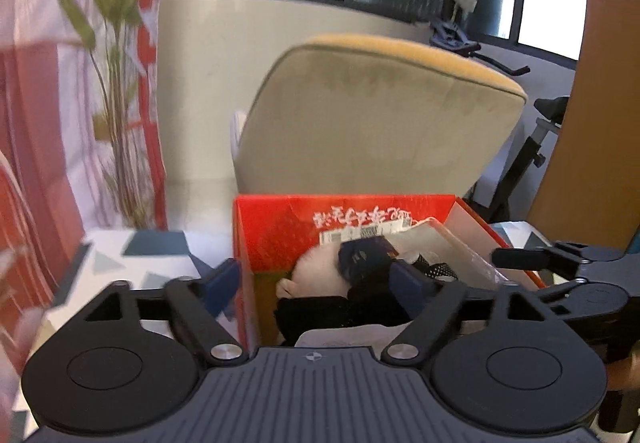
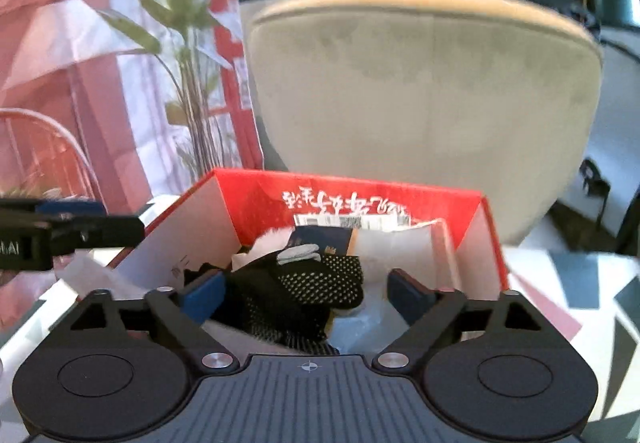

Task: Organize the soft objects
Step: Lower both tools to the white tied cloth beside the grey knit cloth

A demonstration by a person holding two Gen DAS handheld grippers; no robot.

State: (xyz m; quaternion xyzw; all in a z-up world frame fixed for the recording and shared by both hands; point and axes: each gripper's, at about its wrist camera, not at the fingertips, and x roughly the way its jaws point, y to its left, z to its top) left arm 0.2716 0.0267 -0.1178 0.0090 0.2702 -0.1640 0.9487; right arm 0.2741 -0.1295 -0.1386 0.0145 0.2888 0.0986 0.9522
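A red cardboard box [image 1: 280, 227] stands open on the table just ahead of both grippers. Inside lie a white plush piece [image 1: 316, 267], a dark blue item [image 1: 364, 255], a black dotted fabric [image 2: 320, 283] and white paper or plastic wrap [image 2: 400, 243]. My left gripper [image 1: 316, 281] is open over the box's left half, its left finger outside the box wall, nothing pressed between the pads. My right gripper [image 2: 304, 289] is open too, its blue pads [image 2: 204, 291] apart on either side of the black dotted fabric without squeezing it. The box [image 2: 260, 203] fills the middle of the right wrist view.
A beige padded chair back [image 1: 380, 115] rises right behind the box. A leafy plant [image 1: 116, 83] and a red-and-white curtain [image 1: 32, 103] stand to the left. The table wears a cloth with grey, blue and pink shapes [image 2: 580, 291]. Exercise gear [image 1: 532, 147] sits at the far right.
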